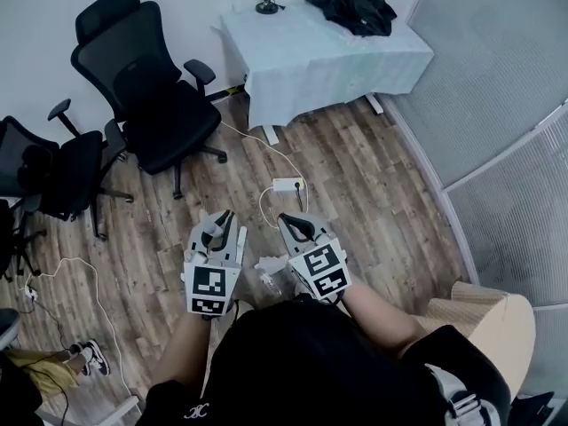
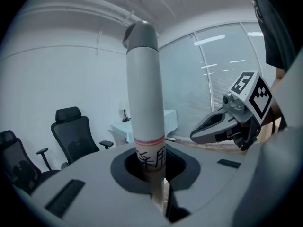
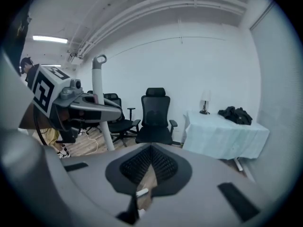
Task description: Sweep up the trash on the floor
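Observation:
A white broom handle (image 2: 144, 103) with a grey cap and a red band stands upright between my left gripper's jaws. My left gripper (image 2: 149, 161) is shut on it. From the right gripper view the same handle (image 3: 101, 109) rises from the left gripper (image 3: 90, 109). In the head view both grippers sit close in front of the person's body, the left gripper (image 1: 220, 226) beside the right gripper (image 1: 295, 222). My right gripper (image 3: 151, 149) is shut with nothing in it. Small white scraps (image 1: 266, 264) lie on the wood floor between the two grippers. The broom's head is hidden.
A white power strip (image 1: 287, 185) and its cable lie on the floor just ahead. Black office chairs (image 1: 151, 87) stand at the left. A cloth-covered table (image 1: 302, 60) with a lamp and a black garment (image 1: 352, 7) is at the back. Glass partitions (image 1: 497, 87) run along the right.

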Demonstrator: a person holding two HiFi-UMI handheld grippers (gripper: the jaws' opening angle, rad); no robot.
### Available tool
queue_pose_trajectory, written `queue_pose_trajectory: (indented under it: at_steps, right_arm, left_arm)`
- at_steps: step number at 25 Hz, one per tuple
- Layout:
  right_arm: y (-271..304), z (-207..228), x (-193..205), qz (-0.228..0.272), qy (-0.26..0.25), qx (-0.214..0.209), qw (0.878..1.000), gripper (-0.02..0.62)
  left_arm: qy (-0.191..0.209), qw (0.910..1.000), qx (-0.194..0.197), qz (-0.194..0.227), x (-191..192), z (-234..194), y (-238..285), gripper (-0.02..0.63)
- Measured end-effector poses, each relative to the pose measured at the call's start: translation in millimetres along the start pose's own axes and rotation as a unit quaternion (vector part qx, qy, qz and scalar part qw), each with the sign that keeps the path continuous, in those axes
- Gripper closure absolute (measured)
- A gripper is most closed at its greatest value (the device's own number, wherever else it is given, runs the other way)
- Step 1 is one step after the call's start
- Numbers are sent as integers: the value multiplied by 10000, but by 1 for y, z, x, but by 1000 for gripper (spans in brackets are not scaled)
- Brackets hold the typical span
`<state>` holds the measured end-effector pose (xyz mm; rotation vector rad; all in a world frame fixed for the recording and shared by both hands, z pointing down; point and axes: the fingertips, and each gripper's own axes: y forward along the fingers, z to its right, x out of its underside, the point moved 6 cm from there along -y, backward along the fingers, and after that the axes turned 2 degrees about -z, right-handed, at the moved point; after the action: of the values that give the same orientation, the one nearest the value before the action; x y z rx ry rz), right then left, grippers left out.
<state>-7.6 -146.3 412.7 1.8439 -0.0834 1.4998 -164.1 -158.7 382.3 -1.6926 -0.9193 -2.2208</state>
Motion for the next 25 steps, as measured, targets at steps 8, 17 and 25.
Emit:
queue_pose_trajectory:
  at_steps: [8, 17, 25]
  right_arm:
    - [-11, 15, -58, 883, 505, -313, 9943, 583]
    - [-22, 21, -74, 1023, 426, -360, 9932, 583]
    - [-21, 24, -70, 1005, 422, -350, 9934, 583]
  left_arm:
    - [-446, 9988, -174, 63, -39, -3, -11, 586]
    - [-503, 9984, -43, 236, -68, 9, -8, 586]
    - [-460, 9986, 58, 248, -67, 11, -4, 586]
